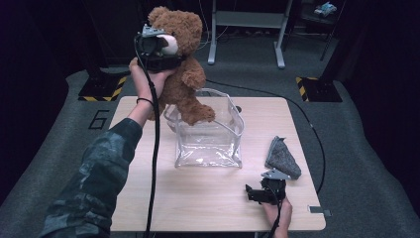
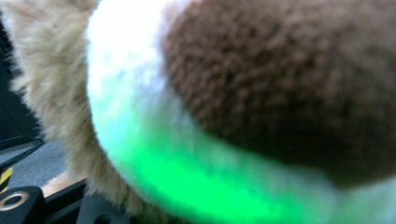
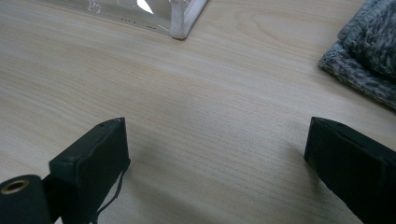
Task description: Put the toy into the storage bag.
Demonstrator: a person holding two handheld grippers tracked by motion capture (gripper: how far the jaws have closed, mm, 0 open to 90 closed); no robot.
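Note:
A brown teddy bear [image 1: 187,74] hangs in the air above the table's far left, one foot dangling over the rim of a clear plastic bag [image 1: 210,144]. My left gripper [image 1: 166,49] is shut on the bear's head, near its pale muzzle. In the left gripper view, the bear's brown nose [image 2: 280,84] and white muzzle press right up against the camera. At the table's near right edge my right gripper [image 1: 255,193] lies low over the wood, and its jaws [image 3: 217,149] stand wide open with nothing between them.
A folded grey cloth [image 1: 283,158] lies just beyond the right gripper, and the same grey cloth [image 3: 369,51] sits at upper right in the right gripper view. The bag's corner [image 3: 182,18] is ahead. The wooden table [image 1: 198,198] ends close to the person.

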